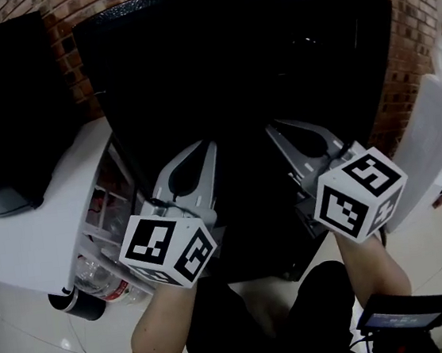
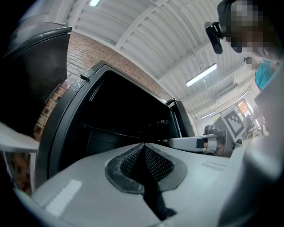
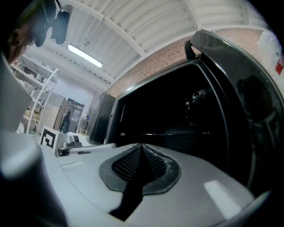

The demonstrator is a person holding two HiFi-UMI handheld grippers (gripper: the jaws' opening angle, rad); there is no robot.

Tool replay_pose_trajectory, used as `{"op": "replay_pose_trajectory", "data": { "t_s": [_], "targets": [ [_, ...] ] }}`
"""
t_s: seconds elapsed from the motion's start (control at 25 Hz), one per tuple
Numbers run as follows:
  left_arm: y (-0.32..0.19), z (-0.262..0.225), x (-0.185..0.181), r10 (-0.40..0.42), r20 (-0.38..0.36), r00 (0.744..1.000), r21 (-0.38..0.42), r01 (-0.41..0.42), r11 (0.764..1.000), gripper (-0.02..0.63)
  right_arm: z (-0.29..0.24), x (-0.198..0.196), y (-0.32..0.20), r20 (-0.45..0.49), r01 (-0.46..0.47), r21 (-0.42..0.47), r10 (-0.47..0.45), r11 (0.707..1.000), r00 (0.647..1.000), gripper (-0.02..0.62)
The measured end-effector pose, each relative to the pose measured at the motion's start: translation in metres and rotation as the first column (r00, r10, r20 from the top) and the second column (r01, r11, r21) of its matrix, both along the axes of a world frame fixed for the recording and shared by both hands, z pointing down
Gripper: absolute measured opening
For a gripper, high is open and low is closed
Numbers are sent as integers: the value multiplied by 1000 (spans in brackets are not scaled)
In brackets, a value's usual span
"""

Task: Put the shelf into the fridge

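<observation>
The black fridge stands open right in front of me, its inside too dark to make out from above. A thin level edge, likely the shelf, crosses the dark cavity; the same shelf edge shows in the left gripper view. My left gripper and right gripper hover side by side before the opening, both pointing into it. The left gripper has its jaws shut with nothing between them. The right gripper is shut and empty too.
At the left a white door panel with door racks holds a plastic bottle. A second black appliance stands at the far left by the brick wall. A white panel leans at the right.
</observation>
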State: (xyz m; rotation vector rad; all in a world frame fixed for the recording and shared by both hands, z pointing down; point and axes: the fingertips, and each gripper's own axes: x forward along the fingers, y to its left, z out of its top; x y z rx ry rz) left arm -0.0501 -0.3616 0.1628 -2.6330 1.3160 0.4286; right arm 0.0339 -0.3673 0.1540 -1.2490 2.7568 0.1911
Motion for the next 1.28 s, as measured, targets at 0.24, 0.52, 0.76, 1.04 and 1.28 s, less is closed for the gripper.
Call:
{"op": "replay_pose_trajectory", "data": {
  "t_s": [0.24,0.52,0.76,1.04,1.28],
  "targets": [
    [15,55,-36,-66,10,998,-110,67,992,0,43,20,21,-15,-2,-62,1,998,1000,5],
    [50,79,-75,-74,-67,995,-163,62,985,0,80,73,44,33,-70,-112,74,991,997,5],
    [59,96,-90,-82,-61,995,-192,69,979,0,100,104,54,112,-97,-133,112,986,987,5],
    [60,143,-86,-92,-34,995,-249,81,965,0,143,106,57,12,-156,-155,160,976,987,5],
    [63,159,-71,-40,3,999,-274,39,961,0,142,112,58,44,-147,-159,156,976,987,5]
  ]
}}
